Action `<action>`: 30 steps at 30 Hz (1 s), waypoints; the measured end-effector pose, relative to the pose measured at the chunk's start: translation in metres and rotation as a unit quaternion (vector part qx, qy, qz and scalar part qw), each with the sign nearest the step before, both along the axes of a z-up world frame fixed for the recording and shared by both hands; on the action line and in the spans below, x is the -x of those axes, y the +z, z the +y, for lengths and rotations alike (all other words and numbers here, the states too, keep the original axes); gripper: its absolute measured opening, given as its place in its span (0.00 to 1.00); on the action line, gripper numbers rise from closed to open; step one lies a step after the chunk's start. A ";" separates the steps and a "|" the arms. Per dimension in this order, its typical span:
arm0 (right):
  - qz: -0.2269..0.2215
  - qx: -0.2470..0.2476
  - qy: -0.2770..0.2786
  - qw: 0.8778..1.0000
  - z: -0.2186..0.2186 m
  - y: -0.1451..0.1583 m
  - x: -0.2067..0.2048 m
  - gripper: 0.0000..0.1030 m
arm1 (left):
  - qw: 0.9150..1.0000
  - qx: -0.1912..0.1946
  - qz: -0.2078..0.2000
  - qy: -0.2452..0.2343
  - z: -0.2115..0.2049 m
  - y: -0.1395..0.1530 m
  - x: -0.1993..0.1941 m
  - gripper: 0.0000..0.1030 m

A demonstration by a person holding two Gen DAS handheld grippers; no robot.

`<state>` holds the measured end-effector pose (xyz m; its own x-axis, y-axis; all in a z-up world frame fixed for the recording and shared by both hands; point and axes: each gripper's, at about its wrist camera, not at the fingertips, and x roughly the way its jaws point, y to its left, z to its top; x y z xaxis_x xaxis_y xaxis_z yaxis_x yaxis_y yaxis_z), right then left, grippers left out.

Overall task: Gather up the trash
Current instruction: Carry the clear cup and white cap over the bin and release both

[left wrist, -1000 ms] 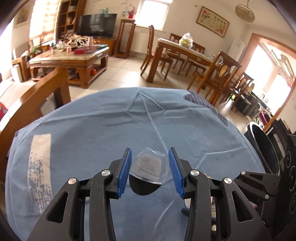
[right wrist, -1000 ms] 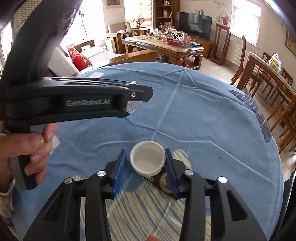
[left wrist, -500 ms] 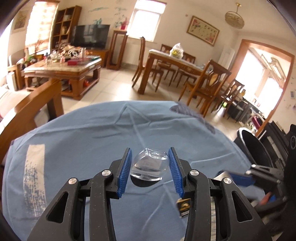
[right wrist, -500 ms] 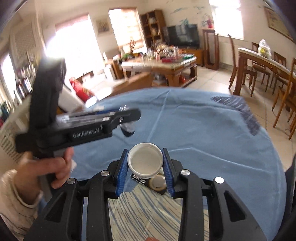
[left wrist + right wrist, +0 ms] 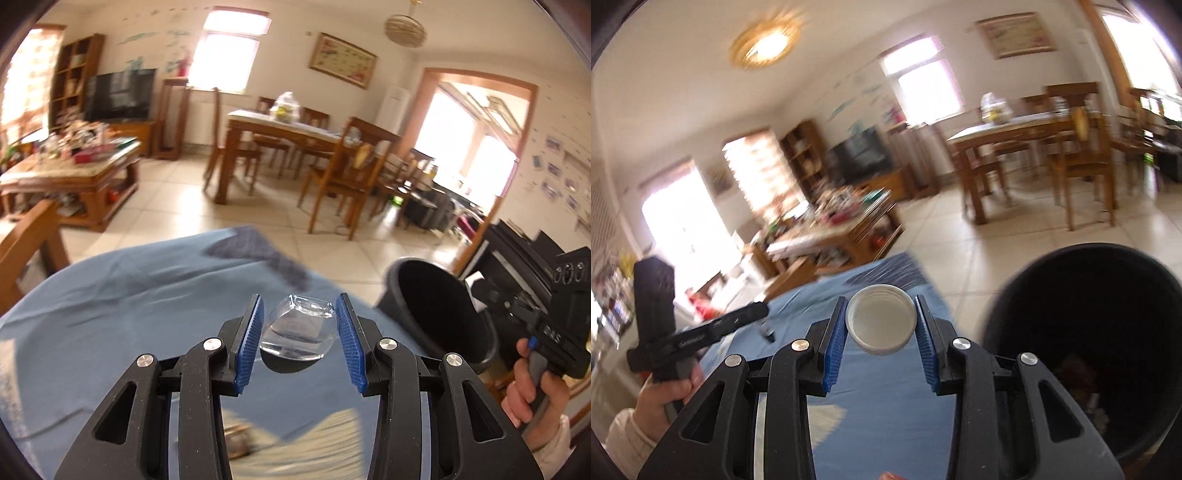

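Note:
My left gripper (image 5: pixel 299 314) is shut on a clear crumpled plastic cup (image 5: pixel 299 334) and holds it above the blue tablecloth (image 5: pixel 129 314). My right gripper (image 5: pixel 881 319) is shut on a white plastic lid (image 5: pixel 881 321), held above the table's right edge, next to the black trash bin (image 5: pixel 1108 295). The bin also shows in the left wrist view (image 5: pixel 436 310), to the right of the cup. Some trash lies at the bin's bottom (image 5: pixel 1078 373). The right gripper's body (image 5: pixel 561 325) shows beyond the bin in the left wrist view.
A striped cloth (image 5: pixel 317 439) with a small wrapper (image 5: pixel 240 443) lies on the table near me. Wooden dining chairs (image 5: pixel 343 181), a dining table (image 5: pixel 295 129) and a coffee table (image 5: pixel 74 173) stand across the tiled floor.
Both grippers have lifted and swung to the right towards the bin, each still holding its item. The right wrist view has tilted and now looks at the bin's opening.

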<state>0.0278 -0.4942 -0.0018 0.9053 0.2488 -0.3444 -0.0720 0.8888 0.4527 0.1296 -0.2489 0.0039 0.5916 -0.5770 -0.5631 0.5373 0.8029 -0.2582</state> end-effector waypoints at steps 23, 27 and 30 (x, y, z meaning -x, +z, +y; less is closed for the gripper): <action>0.026 -0.083 -0.124 0.988 -0.143 -0.061 0.055 0.34 | 0.985 -0.029 0.030 -0.168 -0.242 -0.046 0.034 0.39; 0.031 -0.089 -0.123 0.988 -0.150 -0.065 0.053 0.34 | 0.983 -0.041 0.029 -0.175 -0.259 -0.056 0.036 0.39; 0.035 -0.094 -0.120 0.988 -0.152 -0.069 0.052 0.34 | 0.982 -0.048 0.030 -0.179 -0.266 -0.062 0.037 0.39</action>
